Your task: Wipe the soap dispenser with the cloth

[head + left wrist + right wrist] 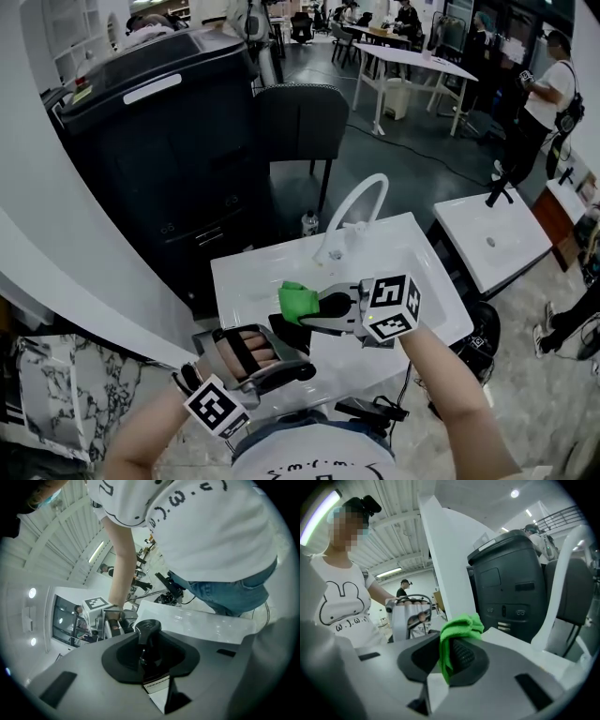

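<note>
Left gripper point(149, 660), lowest and closest in the head view, has its fingers clamped on the dark soap dispenser point(147, 628). The pump head juts past the pads and a white label shows beneath them. Just beside it, the right gripper point(453, 658) has its fingers pinched on a bunched green cloth point(461, 627); whether cloth and dispenser touch cannot be told. Both are held over the white counter point(246, 281), with a curved white faucet point(364, 195) at its far edge and a black cabinet point(159, 159) beyond.
</note>
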The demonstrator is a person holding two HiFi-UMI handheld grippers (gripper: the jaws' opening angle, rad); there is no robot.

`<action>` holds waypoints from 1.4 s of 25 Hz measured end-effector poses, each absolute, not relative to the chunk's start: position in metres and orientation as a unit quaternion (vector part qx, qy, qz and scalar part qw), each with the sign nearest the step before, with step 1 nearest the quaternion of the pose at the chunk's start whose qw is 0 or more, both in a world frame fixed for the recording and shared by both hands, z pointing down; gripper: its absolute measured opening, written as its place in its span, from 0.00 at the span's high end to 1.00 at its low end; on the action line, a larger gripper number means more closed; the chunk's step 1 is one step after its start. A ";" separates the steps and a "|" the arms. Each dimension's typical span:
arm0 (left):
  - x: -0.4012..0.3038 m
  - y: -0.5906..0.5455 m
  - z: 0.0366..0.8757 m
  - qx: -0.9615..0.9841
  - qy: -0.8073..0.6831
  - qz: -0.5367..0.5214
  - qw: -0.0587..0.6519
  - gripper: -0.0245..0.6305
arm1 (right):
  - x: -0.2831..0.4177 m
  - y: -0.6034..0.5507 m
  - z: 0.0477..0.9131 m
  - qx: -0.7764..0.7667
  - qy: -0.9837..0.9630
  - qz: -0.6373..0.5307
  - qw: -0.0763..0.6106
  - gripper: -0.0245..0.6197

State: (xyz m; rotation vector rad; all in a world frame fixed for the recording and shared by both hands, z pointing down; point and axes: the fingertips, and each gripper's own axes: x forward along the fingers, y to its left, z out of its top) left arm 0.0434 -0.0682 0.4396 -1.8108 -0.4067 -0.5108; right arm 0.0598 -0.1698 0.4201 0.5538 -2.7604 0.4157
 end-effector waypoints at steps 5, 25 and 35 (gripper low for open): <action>0.043 -0.068 0.444 -0.775 -0.173 -0.222 0.566 0.81 | 0.066 -0.203 0.449 0.251 -0.936 0.164 0.183 0.89; 0.043 -0.075 0.447 -0.772 -0.166 -0.229 0.570 0.81 | 0.021 -0.148 0.399 0.133 -0.973 0.107 0.154 0.89; 0.038 -0.068 0.455 -0.763 -0.170 -0.245 0.574 0.80 | -0.005 -0.168 0.424 0.106 -0.960 0.115 0.233 0.89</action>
